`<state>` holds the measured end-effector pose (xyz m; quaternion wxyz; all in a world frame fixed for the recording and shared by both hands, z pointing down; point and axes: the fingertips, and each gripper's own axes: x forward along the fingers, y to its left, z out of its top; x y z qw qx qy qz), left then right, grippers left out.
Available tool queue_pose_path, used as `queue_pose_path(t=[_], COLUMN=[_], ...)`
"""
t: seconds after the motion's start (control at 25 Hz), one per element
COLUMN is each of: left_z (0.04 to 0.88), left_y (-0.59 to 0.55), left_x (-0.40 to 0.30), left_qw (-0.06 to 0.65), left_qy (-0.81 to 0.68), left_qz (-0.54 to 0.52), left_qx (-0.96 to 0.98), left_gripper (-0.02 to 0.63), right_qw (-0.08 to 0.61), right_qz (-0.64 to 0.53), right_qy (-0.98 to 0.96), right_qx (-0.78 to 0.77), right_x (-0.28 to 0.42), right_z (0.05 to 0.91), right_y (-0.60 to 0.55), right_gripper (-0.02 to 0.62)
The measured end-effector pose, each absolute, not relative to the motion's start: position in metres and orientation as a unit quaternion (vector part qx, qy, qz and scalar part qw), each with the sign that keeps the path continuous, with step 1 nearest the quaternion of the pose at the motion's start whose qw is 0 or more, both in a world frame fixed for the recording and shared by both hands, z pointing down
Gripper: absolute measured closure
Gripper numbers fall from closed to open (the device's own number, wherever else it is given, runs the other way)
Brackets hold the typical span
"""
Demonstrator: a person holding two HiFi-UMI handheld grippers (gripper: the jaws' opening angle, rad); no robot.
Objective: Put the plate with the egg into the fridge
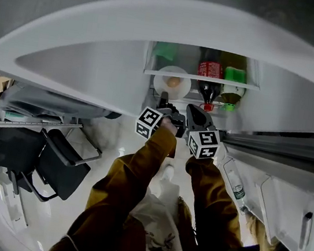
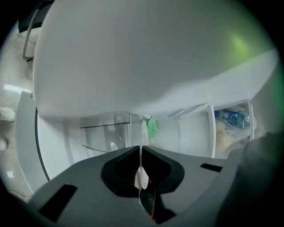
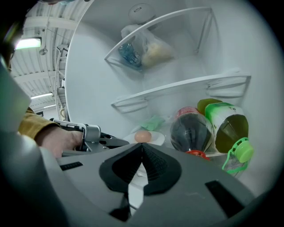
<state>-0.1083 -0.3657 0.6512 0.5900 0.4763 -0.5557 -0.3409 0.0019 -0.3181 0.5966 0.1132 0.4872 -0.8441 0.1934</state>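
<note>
A white plate (image 1: 172, 83) with a brown egg (image 1: 174, 82) on it is inside the open fridge, low over a shelf. My left gripper (image 1: 164, 99) is shut on the plate's near rim. In the left gripper view the rim (image 2: 142, 146) shows edge-on between the shut jaws. In the right gripper view the egg (image 3: 143, 136) lies on the plate (image 3: 156, 140), and the left gripper (image 3: 125, 142) reaches it from the left. My right gripper (image 3: 142, 146) is shut and empty, just right of the left one (image 1: 190, 107).
A dark cola bottle (image 3: 188, 131) and a green-capped bottle (image 3: 228, 126) lie right of the plate. A green packet (image 3: 153, 123) sits behind it. A bag (image 3: 142, 51) rests on an upper wire shelf. The fridge door (image 1: 95, 66) curves overhead; a black chair (image 1: 52, 162) stands left.
</note>
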Motion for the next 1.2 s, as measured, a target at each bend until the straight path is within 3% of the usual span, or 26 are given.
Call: queue_pose_path(t=[1.2], left_z=[0.656], left_y=[-0.382], left_x=[-0.102], left_qw=[0.591], left_qy=[-0.56], left_qz=[-0.332], left_qx=[0.478], left_gripper=[0.588], right_qw=[0.113], right_qz=[0.197], right_qy=[-0.841], right_qx=[0.491], right_x=[0.011], right_z=[0.598], right_y=[-0.331], right_gripper=[0.589])
